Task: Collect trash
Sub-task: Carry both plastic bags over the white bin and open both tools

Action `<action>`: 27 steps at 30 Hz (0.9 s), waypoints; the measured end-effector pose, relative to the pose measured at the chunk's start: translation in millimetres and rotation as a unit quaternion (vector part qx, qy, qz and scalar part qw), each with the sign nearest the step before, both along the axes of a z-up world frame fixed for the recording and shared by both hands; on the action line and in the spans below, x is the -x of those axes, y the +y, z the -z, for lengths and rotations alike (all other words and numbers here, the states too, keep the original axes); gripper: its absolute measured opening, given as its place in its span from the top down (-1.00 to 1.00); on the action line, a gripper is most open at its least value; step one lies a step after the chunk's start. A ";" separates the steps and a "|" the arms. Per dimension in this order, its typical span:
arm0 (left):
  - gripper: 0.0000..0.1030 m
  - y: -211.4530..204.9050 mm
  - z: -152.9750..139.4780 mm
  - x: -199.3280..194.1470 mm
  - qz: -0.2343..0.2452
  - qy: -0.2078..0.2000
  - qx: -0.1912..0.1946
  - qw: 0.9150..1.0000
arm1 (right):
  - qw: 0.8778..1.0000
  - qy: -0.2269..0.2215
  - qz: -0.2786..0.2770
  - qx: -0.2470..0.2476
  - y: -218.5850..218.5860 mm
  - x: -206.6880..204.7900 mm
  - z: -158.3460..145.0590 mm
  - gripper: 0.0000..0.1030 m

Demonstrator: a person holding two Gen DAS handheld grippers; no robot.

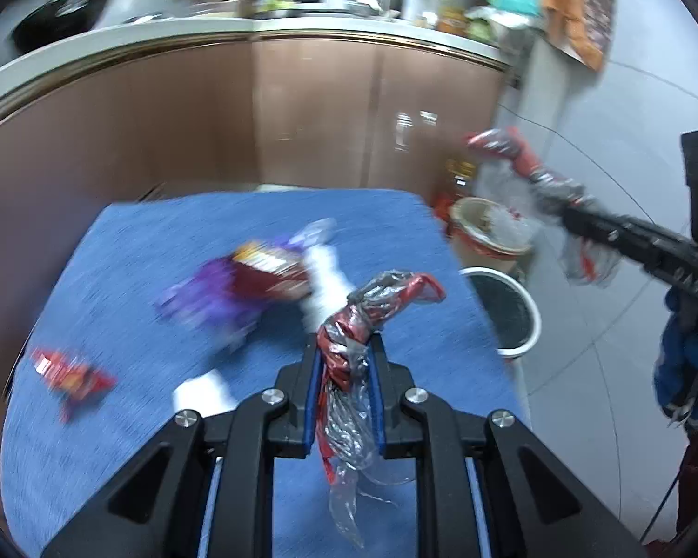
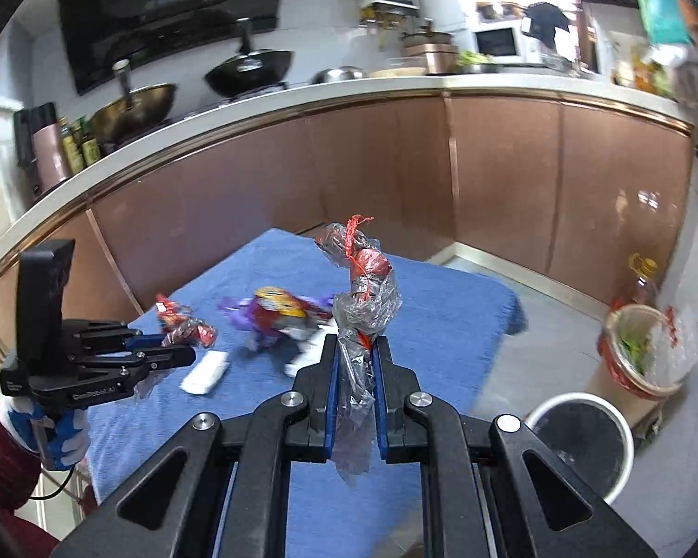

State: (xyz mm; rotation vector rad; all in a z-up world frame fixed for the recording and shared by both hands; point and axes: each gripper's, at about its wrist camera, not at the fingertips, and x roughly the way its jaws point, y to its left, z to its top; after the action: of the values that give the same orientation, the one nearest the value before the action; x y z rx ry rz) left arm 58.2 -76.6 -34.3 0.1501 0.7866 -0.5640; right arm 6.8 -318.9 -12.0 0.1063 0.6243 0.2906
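My left gripper (image 1: 346, 348) is shut on a crumpled clear and red plastic wrapper (image 1: 377, 297), held above the blue cloth-covered table (image 1: 139, 251). My right gripper (image 2: 354, 344) is shut on another clear and red plastic wrapper (image 2: 363, 288), held up over the table's right side. In the left wrist view the right gripper (image 1: 567, 209) reaches in from the right with its wrapper (image 1: 512, 149) above the bins. In the right wrist view the left gripper (image 2: 181, 348) is at the left with its wrapper (image 2: 186, 330). On the table lie a purple and red snack bag (image 1: 256, 279), a red packet (image 1: 70, 372) and white tissue (image 1: 325, 279).
A white bin with a black liner (image 2: 581, 437) stands on the floor right of the table. Behind it is a tan bin lined with clear plastic (image 2: 642, 348) and an oil bottle (image 2: 642, 279). Brown kitchen cabinets (image 2: 488, 176) run behind the table.
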 end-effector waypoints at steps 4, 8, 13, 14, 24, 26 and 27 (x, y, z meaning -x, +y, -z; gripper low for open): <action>0.67 -66.9 -1.8 -15.2 0.049 0.002 -0.014 0.999 | 0.998 0.020 0.054 0.008 -48.0 -4.4 19.1 0.75; 0.67 -137.7 8.3 -33.6 0.091 0.021 -0.028 0.995 | 0.993 0.050 0.109 0.009 -102.5 -9.5 45.8 0.75; 0.67 -228.7 36.8 -59.7 0.124 0.057 -0.050 0.989 | 0.981 0.096 0.166 0.005 -167.8 -21.3 86.5 0.74; 0.67 -241.7 41.0 -65.0 0.126 0.064 -0.051 0.989 | 0.979 0.106 0.174 0.003 -179.9 -25.2 95.4 0.73; 0.65 -349.6 103.6 -104.9 0.127 0.128 -0.061 0.982 | 0.963 0.168 0.209 -0.013 -247.1 -60.9 166.0 0.69; 0.58 -357.5 113.7 -110.1 0.127 0.142 -0.056 0.980 | 0.962 0.176 0.210 -0.013 -250.8 -66.0 176.5 0.67; 0.55 -361.2 118.7 -112.7 0.126 0.152 -0.052 0.979 | 0.961 0.181 0.210 -0.014 -253.1 -69.6 183.1 0.63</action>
State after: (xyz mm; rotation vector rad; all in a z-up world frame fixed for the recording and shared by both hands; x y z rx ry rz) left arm 170.9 -437.8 -153.0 0.2676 1.1045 -0.7982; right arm 76.4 -572.0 -195.1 0.3201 0.9415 -0.1364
